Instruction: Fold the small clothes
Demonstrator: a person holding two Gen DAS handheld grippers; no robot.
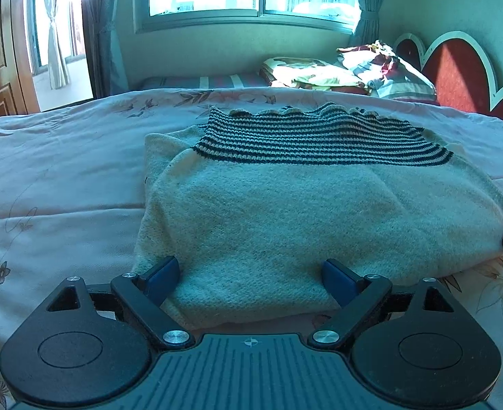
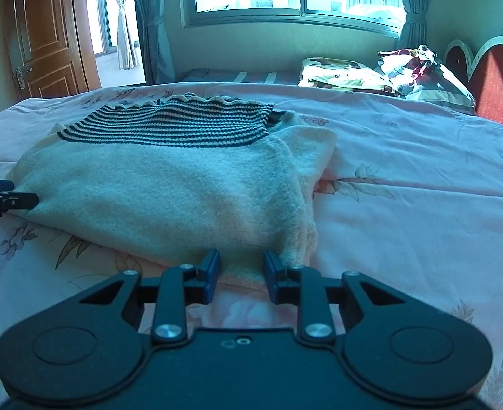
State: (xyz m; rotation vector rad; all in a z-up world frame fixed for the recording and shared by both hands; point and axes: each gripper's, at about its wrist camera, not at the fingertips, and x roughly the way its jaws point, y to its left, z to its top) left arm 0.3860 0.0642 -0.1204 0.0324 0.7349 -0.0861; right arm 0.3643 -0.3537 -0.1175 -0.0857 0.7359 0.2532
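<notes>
If the left gripper [image 1: 249,278], wide open, and the right gripper [image 2: 241,271], maybe pinching nothing yet, grab unevenly, the sweater [image 1: 285,212] could bunch up crooked.

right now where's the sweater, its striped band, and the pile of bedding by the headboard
sweater [image 1: 278,218]: left wrist view, on its plain cream body.
striped band [image 2: 169,126]: right wrist view, on the middle of the dark stripes.
pile of bedding [image 2: 419,71]: right wrist view, on the patterned crumpled top.

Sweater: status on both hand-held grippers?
Left hand-held gripper open, straddling sweater near edge. Right hand-held gripper open at its near corner. Nothing in the way.
</notes>
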